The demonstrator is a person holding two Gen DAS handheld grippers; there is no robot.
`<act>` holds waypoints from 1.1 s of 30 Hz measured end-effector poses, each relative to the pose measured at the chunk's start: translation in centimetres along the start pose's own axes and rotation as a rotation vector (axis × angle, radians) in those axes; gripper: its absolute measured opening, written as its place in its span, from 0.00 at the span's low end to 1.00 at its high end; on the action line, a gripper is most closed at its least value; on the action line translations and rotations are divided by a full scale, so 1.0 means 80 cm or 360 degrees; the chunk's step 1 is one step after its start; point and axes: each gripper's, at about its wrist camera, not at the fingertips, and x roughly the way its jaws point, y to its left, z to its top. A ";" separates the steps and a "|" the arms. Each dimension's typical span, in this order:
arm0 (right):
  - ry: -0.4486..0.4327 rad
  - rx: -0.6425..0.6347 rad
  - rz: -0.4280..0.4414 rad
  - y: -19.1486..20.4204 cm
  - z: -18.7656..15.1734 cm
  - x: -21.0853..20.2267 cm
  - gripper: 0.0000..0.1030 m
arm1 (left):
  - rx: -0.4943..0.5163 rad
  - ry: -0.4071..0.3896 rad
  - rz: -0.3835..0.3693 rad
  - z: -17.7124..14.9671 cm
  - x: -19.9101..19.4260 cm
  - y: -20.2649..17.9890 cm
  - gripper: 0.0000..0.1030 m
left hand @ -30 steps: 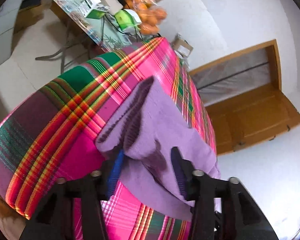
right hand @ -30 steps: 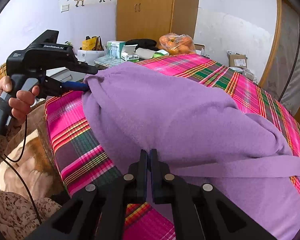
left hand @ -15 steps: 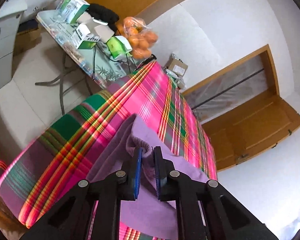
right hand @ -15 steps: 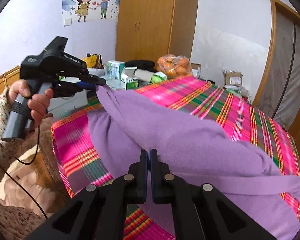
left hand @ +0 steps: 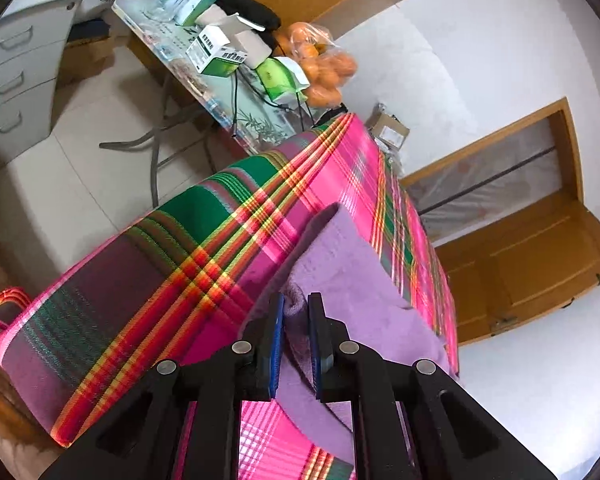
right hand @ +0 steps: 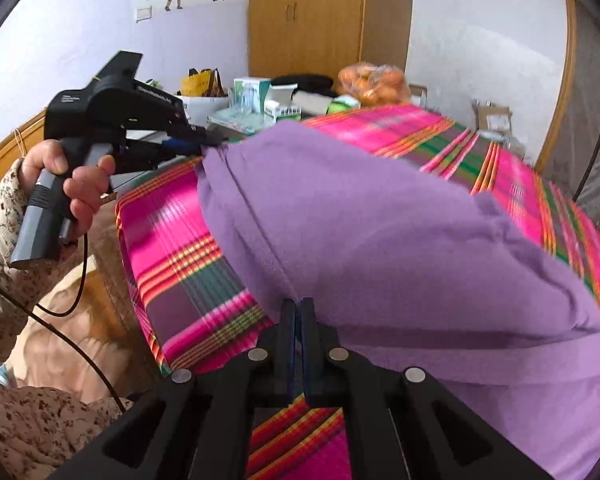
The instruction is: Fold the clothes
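A purple garment lies draped across a bed covered in a pink, green and red plaid blanket. The left gripper, held in a person's hand, pinches a bunched edge of the cloth between its fingers at the bed's corner. The right gripper has its fingers pressed nearly together on a fold of the same garment. Behind, a cluttered table holds boxes and a bag of oranges.
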 end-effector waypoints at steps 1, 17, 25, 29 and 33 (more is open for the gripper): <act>0.0010 0.0007 0.0008 -0.001 -0.001 0.002 0.03 | 0.0002 0.0003 0.0007 0.000 0.001 0.000 0.12; -0.0029 0.0077 0.0131 -0.010 -0.012 -0.013 0.09 | 0.0085 -0.0130 0.0118 -0.018 -0.032 -0.030 0.12; -0.0174 0.0330 -0.0077 -0.070 -0.052 -0.083 0.09 | 0.0301 -0.0155 0.0022 -0.045 -0.049 -0.087 0.14; -0.0178 0.0600 -0.0241 -0.119 -0.093 -0.111 0.10 | 0.0454 -0.0053 -0.0072 -0.067 -0.036 -0.120 0.15; -0.0196 0.0651 -0.0288 -0.123 -0.107 -0.118 0.12 | 0.0559 0.0113 -0.0132 -0.093 -0.009 -0.145 0.15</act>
